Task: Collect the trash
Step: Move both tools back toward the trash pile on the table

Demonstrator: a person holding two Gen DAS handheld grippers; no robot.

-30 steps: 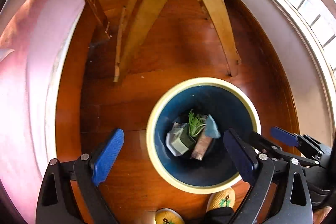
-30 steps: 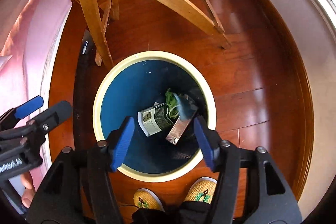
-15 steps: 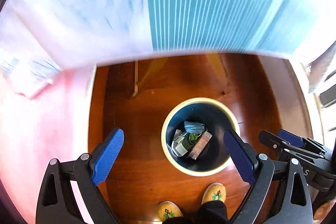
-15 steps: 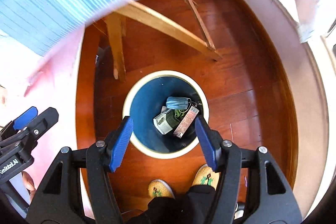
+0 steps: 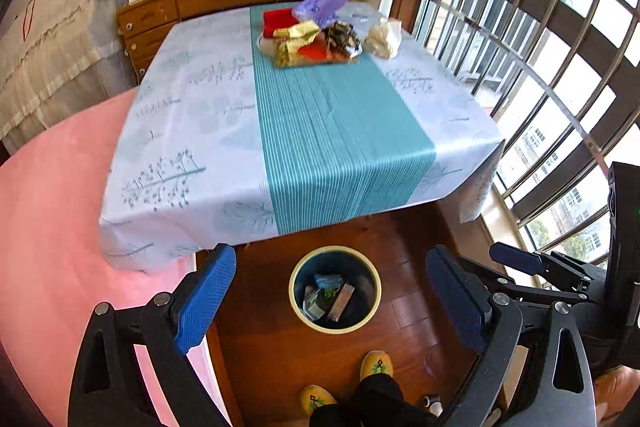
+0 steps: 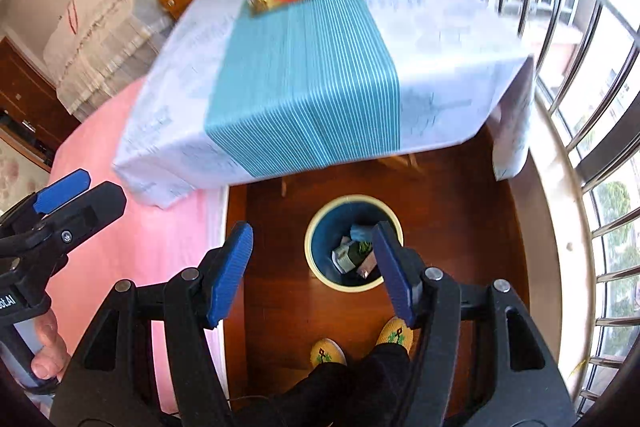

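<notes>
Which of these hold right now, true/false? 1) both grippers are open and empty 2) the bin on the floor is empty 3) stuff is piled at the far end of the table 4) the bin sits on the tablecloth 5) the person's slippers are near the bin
1) True. The left gripper and right gripper both have their jaws spread with nothing between them.
2) False. The bin holds several pieces of trash, including a blue mask and a small carton.
3) True. A pile of bags and wrappers sits at the far end of the table.
4) False. The bin stands on the wooden floor, in front of the table's near edge.
5) True. Yellow slippers are on the floor just short of the bin.
</notes>
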